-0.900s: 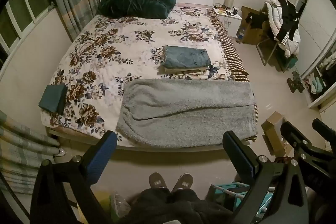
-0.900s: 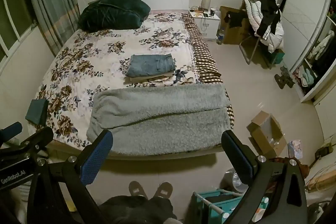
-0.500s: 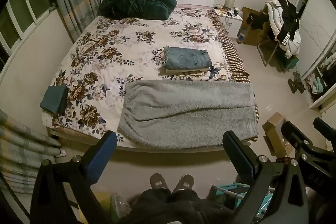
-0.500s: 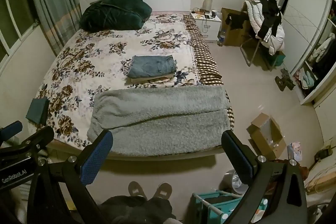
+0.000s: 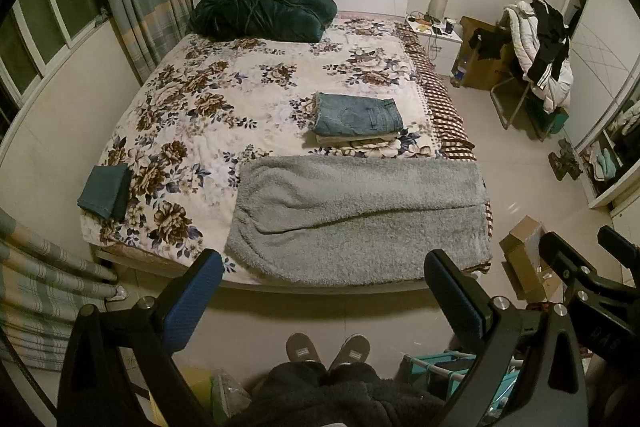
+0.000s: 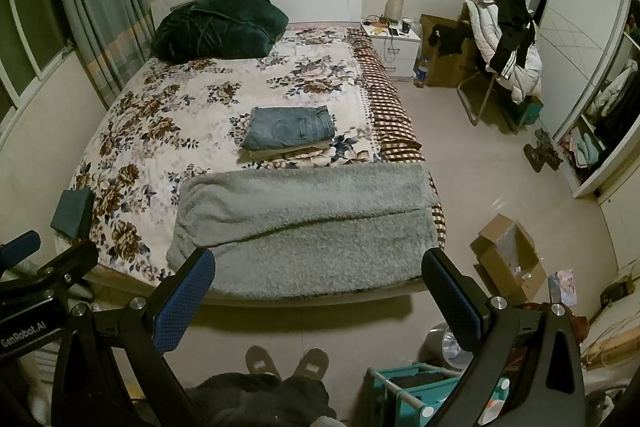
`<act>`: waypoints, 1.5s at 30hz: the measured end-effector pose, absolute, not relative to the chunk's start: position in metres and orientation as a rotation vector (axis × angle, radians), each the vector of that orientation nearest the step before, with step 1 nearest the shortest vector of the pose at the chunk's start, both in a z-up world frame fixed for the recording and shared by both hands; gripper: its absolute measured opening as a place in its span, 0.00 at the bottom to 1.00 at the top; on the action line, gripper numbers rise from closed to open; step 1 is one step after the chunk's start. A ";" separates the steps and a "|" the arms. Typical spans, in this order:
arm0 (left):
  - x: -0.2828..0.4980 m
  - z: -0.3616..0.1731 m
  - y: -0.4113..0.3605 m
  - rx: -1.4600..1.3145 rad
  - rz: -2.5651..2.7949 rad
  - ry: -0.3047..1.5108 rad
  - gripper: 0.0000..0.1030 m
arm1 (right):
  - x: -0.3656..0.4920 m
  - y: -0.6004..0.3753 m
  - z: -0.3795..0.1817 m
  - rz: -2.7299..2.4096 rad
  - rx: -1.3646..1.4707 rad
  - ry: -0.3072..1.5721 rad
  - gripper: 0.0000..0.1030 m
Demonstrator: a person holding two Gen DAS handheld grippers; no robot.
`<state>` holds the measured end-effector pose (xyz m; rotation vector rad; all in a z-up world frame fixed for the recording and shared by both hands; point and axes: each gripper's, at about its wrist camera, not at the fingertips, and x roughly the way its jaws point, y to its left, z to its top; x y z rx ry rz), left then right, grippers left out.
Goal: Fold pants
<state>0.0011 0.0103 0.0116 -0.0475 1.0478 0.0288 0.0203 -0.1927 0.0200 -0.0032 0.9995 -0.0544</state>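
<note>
Grey fleece pants (image 5: 356, 215) lie spread across the foot of the bed, folded lengthwise; they also show in the right wrist view (image 6: 308, 223). Folded blue jeans (image 5: 358, 117) sit on a small stack of folded clothes behind them, also seen in the right wrist view (image 6: 290, 127). My left gripper (image 5: 320, 303) is open and empty, held above the floor short of the bed's foot. My right gripper (image 6: 316, 301) is open and empty at the same height. The right gripper also shows at the left wrist view's right edge (image 5: 580, 267).
A floral bed (image 5: 208, 115) carries a dark green duvet (image 5: 264, 7) at the head and a folded teal cloth (image 5: 104, 191) at its left edge. A cardboard box (image 6: 508, 259), a teal rack (image 6: 420, 395) and a clothes-laden chair (image 6: 504, 43) stand right.
Both grippers have shifted very slightly; the bed sits a touch lower in both views. Nothing was taken hold of or let go.
</note>
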 end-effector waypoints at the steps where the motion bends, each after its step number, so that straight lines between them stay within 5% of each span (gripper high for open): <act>1: 0.000 0.010 0.009 -0.048 0.029 1.047 1.00 | 0.020 -0.194 0.018 -0.054 -0.001 1.000 1.00; 45: 0.004 0.026 -0.002 -0.041 0.035 1.041 1.00 | 0.019 -0.195 0.030 -0.048 -0.005 1.002 1.00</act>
